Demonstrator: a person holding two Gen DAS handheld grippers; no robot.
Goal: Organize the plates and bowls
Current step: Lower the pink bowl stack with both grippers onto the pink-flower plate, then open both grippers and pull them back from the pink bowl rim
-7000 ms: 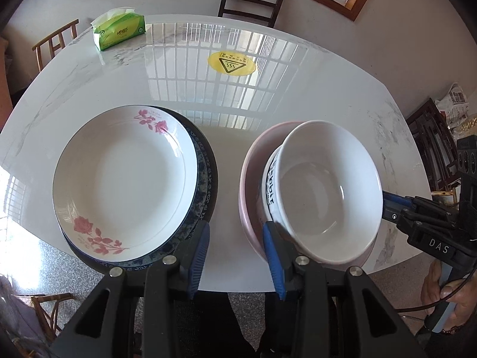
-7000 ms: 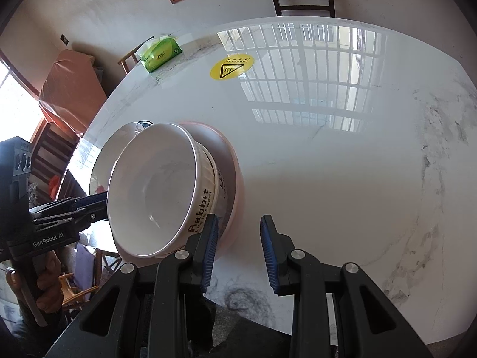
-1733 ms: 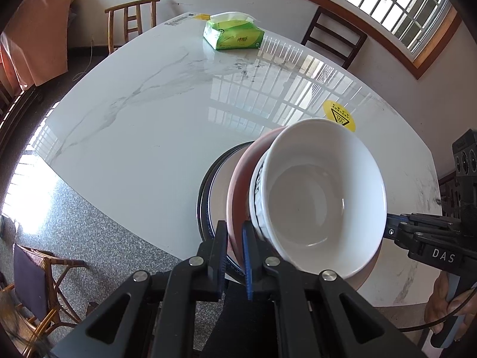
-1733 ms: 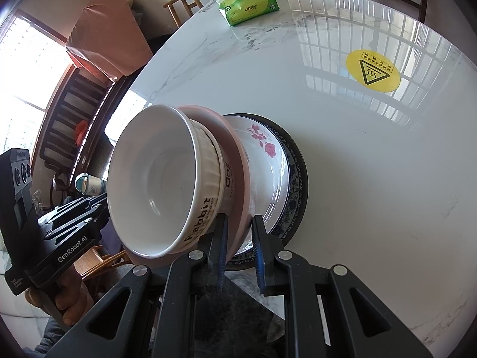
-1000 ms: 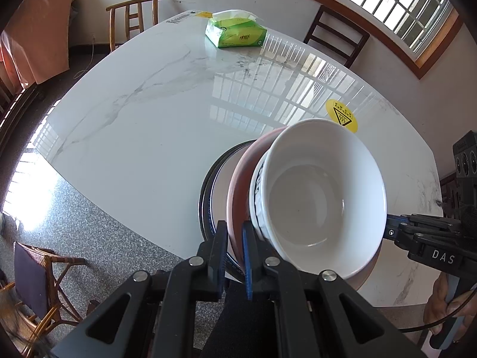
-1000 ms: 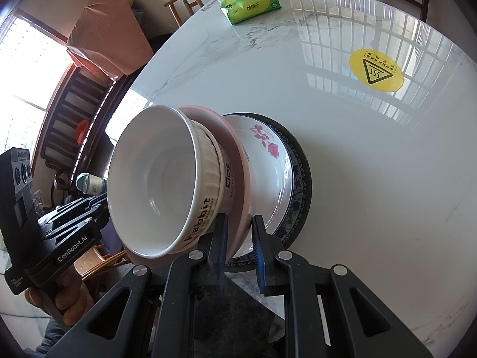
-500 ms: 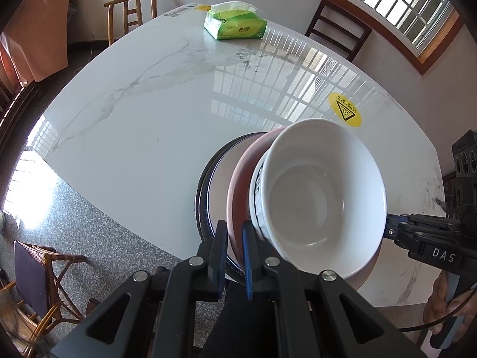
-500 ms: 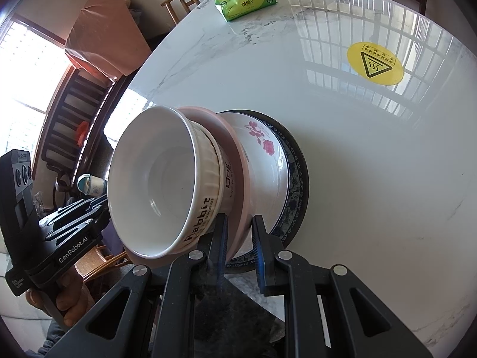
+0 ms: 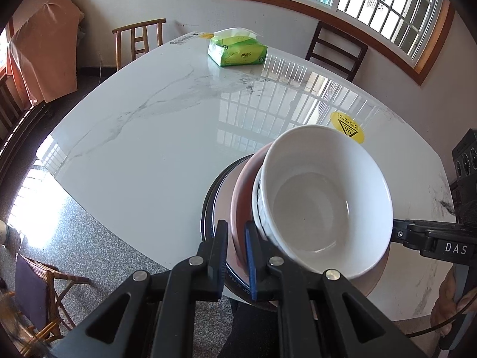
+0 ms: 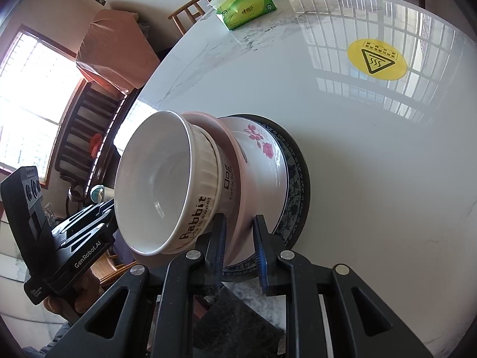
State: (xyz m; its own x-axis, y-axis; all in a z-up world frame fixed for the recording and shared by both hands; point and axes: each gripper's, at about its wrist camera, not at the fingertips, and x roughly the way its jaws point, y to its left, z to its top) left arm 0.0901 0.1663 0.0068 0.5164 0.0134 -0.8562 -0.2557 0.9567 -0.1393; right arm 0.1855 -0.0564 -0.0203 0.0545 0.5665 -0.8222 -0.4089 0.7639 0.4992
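Note:
A white "Rabbit" bowl (image 9: pixel 325 200) (image 10: pixel 167 185) sits in a pink bowl (image 9: pixel 240 205) (image 10: pixel 232 167). Both rest over a white rose plate (image 10: pixel 262 164) stacked on a dark blue patterned plate (image 10: pixel 295 179) (image 9: pixel 208 208) near the table's front edge. My left gripper (image 9: pixel 235 250) is shut on the pink bowl's rim from the left. My right gripper (image 10: pixel 238 238) grips the same rim on the opposite side; its jaws stand a little wider than before. Each gripper shows in the other's view, the left one (image 10: pixel 98 211) and the right one (image 9: pixel 399 232).
White marble table (image 9: pixel 167 125) with a green tissue pack (image 9: pixel 237 52) (image 10: pixel 247 9) at the far side and a yellow warning sticker (image 9: pixel 347 126) (image 10: pixel 377 59). Chairs (image 9: pixel 140 41) stand around the table. The floor lies below the near edge.
Seven seconds ago the bowls stood beside the plate stack with both grippers open. Now they sit on the plates, gripped on both sides. In the last half second the right jaws widened slightly.

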